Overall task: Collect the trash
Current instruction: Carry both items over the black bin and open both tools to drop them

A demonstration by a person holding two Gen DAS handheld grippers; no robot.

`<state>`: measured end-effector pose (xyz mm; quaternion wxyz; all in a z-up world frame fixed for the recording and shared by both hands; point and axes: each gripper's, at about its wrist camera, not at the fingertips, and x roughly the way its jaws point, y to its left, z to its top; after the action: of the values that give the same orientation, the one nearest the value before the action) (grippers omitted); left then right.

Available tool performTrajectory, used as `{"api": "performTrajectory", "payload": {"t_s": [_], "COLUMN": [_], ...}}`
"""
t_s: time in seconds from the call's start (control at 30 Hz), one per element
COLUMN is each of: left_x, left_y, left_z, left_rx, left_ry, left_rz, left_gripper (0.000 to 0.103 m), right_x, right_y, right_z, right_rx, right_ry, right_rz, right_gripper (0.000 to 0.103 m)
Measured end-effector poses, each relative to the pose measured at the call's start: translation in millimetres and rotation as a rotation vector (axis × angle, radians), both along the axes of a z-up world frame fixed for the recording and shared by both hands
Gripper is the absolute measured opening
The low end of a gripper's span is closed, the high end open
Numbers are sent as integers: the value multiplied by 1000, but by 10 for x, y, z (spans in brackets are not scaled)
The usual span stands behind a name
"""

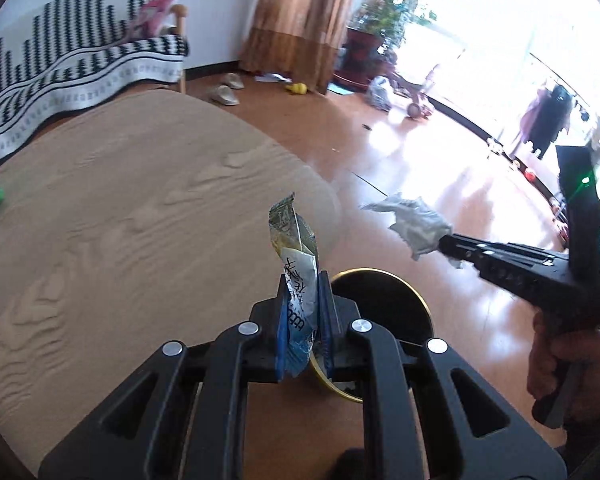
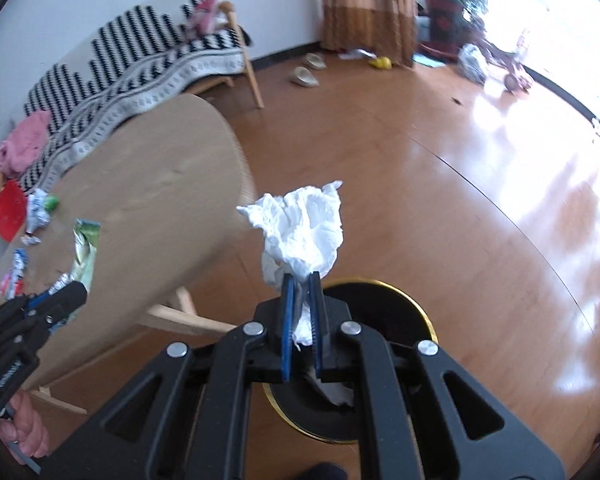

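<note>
**Both grippers loaded, hanging over the bin**

Left gripper (image 1: 303, 280) is clamped tight on a snack wrapper (image 1: 296, 256), held above the black bin (image 1: 384, 292) by the round table (image 1: 140, 208). Right gripper (image 2: 303, 280) is pinched closed on a crumpled tissue (image 2: 300, 232), right above that bin (image 2: 380, 300).

Bright daylight pours in from the window (image 1: 540, 20) at upper right, blown out to plain white. Glare streaks the glossy wooden floor (image 2: 500, 184). Both fisheye views bend straight lines and darken at the corners. The sofa (image 2: 140, 64) and distant clutter look soft and slightly blurred
</note>
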<state>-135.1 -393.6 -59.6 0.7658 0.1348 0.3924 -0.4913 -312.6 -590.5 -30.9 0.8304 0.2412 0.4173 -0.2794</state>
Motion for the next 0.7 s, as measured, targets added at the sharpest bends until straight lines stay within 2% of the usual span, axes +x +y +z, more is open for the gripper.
{"api": "performTrajectory", "payload": {"t_s": [0.13,0.37,0.53,0.7], "left_x": [-232,-454,-467,-462], "left_y": [-262,-542,-641,-701], "left_z": [-85,-229,-297,-323], "left_rx": [3,28,42,49], "left_ry": [18,26,34,38], "left_rz": [-59,-124,-129,-138], "left_gripper": [13,13,13,13], "right_x": [-228,-383,-401,-352], "right_y": [-188,-375,-364,-343], "right_z": [-352,-903,-1049,-1050], "right_rx": [101,264,291,292], "right_ry": [42,147,185,188], "right_rz": [-24,-68,-67,-70], "right_gripper": [8,8,8,8]}}
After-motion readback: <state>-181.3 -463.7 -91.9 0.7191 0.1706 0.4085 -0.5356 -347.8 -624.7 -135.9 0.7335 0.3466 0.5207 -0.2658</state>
